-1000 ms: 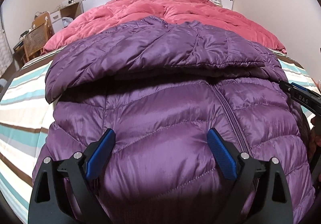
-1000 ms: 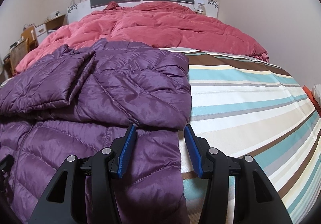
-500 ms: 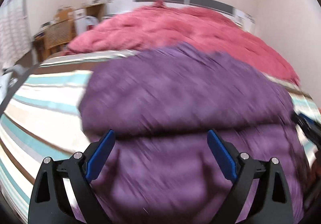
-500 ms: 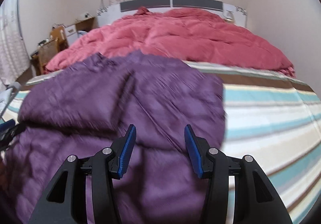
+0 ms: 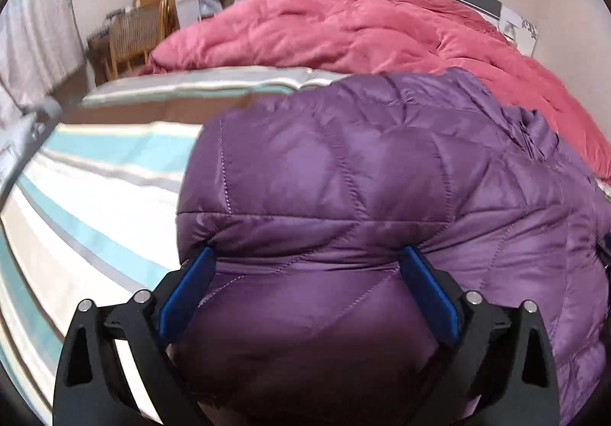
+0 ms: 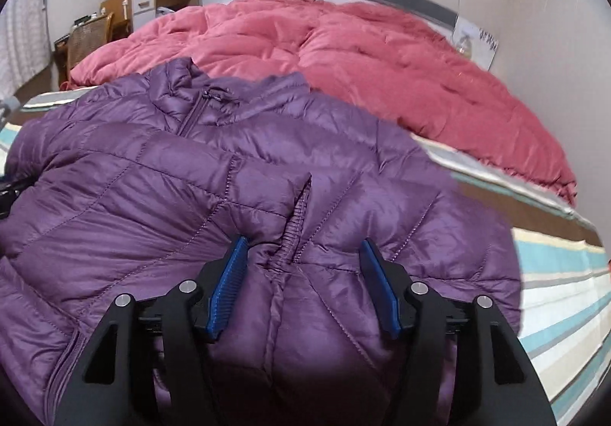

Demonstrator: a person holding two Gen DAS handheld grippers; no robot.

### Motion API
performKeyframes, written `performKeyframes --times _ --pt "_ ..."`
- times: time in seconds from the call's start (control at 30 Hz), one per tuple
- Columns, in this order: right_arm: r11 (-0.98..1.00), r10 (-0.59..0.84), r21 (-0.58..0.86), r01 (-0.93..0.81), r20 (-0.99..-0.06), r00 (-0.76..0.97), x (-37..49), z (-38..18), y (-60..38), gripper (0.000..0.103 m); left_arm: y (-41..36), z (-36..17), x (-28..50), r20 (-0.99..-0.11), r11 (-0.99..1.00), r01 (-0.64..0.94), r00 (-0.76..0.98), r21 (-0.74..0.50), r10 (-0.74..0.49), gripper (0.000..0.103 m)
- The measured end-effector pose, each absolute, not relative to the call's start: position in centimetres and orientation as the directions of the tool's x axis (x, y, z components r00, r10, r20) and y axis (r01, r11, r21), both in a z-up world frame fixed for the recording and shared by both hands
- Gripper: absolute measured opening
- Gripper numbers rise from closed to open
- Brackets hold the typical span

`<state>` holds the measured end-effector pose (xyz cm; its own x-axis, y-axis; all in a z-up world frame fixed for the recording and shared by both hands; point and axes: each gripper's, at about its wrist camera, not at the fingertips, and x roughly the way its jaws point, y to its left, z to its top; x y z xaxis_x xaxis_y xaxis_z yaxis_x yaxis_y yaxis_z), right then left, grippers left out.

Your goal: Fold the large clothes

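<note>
A purple quilted down jacket (image 5: 382, 177) lies on a striped bed, sleeves folded across its front. My left gripper (image 5: 305, 284) is open, its blue pads wide apart over the jacket's left side near a folded sleeve edge. In the right wrist view the jacket (image 6: 191, 177) shows its collar and zipper at the far end. My right gripper (image 6: 303, 281) is open over the jacket's right part, with a gathered sleeve cuff (image 6: 294, 231) between the jaws. Neither gripper holds fabric.
A rumpled pink duvet (image 5: 362, 25) fills the far half of the bed, also in the right wrist view (image 6: 343, 55). Striped sheet (image 5: 95, 196) lies bare to the left and to the right (image 6: 565, 292). A wooden chair (image 5: 133, 32) and desk stand at far left.
Both grippers have swung left and moved forward over the jacket. The right gripper has opened wider. The jacket's far collar end is now in the right view.
</note>
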<state>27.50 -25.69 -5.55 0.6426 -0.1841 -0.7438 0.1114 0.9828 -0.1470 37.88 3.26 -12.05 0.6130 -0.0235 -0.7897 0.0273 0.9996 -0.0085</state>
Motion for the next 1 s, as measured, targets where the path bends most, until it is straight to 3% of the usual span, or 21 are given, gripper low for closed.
performKeyframes --times 0.1,0.2,0.3,0.57,1.0 --pt "0.984 -0.179 -0.146 0.105 -0.745 0.643 27.5 -5.3 -25.8 0.061 3.0 -11.9 38.1 -0.789 0.999 0.034 0.614 0.004 -0.018 0.101" --pt "0.99 -0.13 -0.055 0.132 -0.736 0.665 26.1 -3.5 -27.0 0.062 3.5 -10.8 36.4 -0.77 0.999 0.049 0.637 0.002 -0.03 0.101" --pt "0.991 -0.053 0.042 0.125 -0.741 0.669 22.7 -1.8 -27.9 0.065 4.2 -9.9 33.0 -0.761 0.994 0.095 0.642 -0.048 -0.098 0.101" --pt "0.987 -0.049 0.055 0.152 -0.796 0.604 14.4 -1.5 -28.7 0.065 6.2 -10.9 25.4 -0.789 0.963 0.169 0.553 -0.21 -0.269 0.101" --pt "0.986 -0.037 0.067 0.15 -0.802 0.596 5.0 -1.1 -29.8 0.065 8.5 -11.4 15.6 -0.78 0.965 0.223 0.576 -0.139 -0.246 0.101"
